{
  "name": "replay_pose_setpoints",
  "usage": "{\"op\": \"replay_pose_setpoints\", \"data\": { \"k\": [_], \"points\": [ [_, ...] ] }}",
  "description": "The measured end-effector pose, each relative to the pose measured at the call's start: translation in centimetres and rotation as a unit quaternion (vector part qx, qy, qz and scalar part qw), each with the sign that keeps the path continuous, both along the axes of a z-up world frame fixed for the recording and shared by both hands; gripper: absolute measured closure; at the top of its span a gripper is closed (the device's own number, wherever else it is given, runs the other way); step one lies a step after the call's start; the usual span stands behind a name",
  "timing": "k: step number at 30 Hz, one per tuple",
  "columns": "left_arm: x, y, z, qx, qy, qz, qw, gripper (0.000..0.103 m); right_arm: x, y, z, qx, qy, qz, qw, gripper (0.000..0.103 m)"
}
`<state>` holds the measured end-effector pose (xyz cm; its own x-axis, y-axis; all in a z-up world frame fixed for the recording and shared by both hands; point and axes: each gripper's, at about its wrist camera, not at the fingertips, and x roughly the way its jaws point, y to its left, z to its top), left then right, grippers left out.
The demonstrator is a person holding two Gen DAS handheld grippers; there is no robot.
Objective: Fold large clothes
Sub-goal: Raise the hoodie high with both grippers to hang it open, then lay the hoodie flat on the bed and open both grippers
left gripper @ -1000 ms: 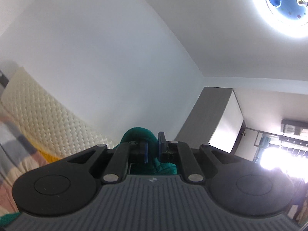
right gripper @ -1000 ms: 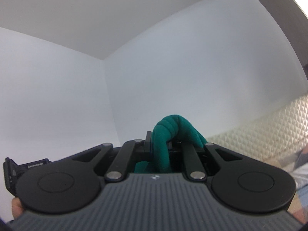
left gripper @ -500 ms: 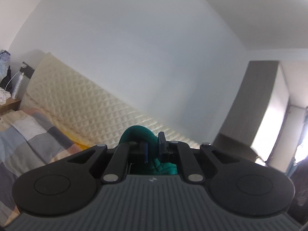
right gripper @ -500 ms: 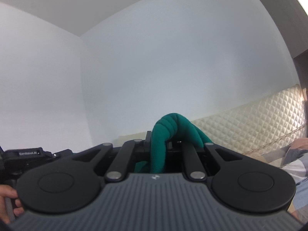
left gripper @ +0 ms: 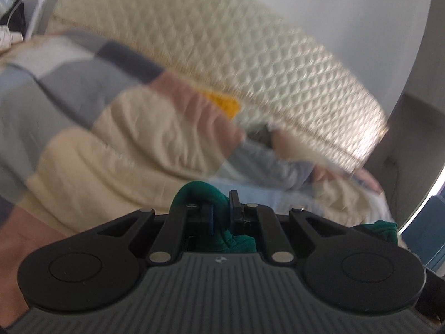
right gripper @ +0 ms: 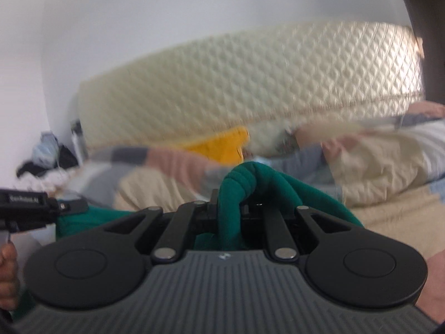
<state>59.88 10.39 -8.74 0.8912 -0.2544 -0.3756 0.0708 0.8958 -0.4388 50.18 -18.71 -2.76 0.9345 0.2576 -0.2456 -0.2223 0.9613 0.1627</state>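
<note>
Legible writing: none confirmed; a black device (right gripper: 25,213) at the left edge of the right wrist view carries a small white label too blurred to read, and each gripper body shows only a small pale emblem. The left gripper (left gripper: 221,208) is tilted somewhat downward toward the patchwork quilt (left gripper: 116,128) and quilted cream headboard (left gripper: 222,55), jaws pressed together on a bunched fold of the green garment (left gripper: 198,192). The right gripper (right gripper: 229,208), angled likewise, pinches another thick fold of that garment, which arches over its fingers and trails to either side above the bed.
</note>
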Motion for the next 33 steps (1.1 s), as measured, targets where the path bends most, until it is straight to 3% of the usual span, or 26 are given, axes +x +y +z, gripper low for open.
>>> {"op": "replay_pose_setpoints", "data": {
  "k": [2, 4, 8, 10, 12, 16, 17, 21, 25, 30, 33],
  "points": [
    [3.1, 0.0, -3.2, 0.008, 0.022, -0.004, 0.9997, 0.091, -0.3, 0.1, -2.3, -0.001, 0.02, 0.003, 1.0, 0.09],
    [4.2, 0.1, -4.6, 0.005, 0.038, -0.006, 0.9992, 0.091, 0.2, 0.2, -4.1, -0.004, 0.043, 0.002, 0.999, 0.089],
    [2.6, -0.4, -3.0, 0.02, 0.05, -0.009, 0.9985, 0.09, 1.2, 0.1, -4.5, 0.0, 0.072, -0.003, 0.997, 0.088],
    [1.5, -0.6, -1.3, 0.02, 0.053, -0.012, 0.9983, 0.082, 1.1, 0.4, -4.3, -0.006, 0.076, -0.005, 0.997, 0.088],
    [-0.1, -0.8, 0.5, 0.019, 0.061, -0.021, 0.9977, 0.051, 1.0, 0.6, -4.0, -0.009, 0.077, -0.001, 0.997, 0.087],
    [-3.4, -1.3, 2.7, 0.028, 0.06, -0.02, 0.9976, 0.043, -0.9, 0.8, -2.8, -0.002, 0.073, 0.008, 0.997, 0.07],
    [-4.5, -1.3, 3.0, 0.023, 0.06, -0.021, 0.9977, 0.043, -1.7, 0.7, -2.4, 0.0, 0.071, 0.01, 0.997, 0.062],
    [-10.3, -1.7, 5.0, 0.034, 0.055, -0.019, 0.9977, 0.043, -6.3, 0.5, -0.4, 0.002, 0.064, 0.015, 0.998, 0.062],
    [-18.5, -2.5, 7.4, 0.034, 0.069, -0.004, 0.997, 0.043, -12.6, -0.7, 1.8, 0.008, 0.068, 0.006, 0.998, 0.063],
    [-29.4, -3.3, 8.8, 0.015, 0.107, 0.008, 0.9941, 0.043, -21.2, -3.0, 3.9, 0.009, 0.108, -0.017, 0.994, 0.062],
    [-35.3, -4.0, 8.7, 0.002, 0.132, 0.022, 0.9911, 0.041, -26.2, -4.2, 4.5, -0.009, 0.137, -0.033, 0.99, 0.054]
  ]
}}
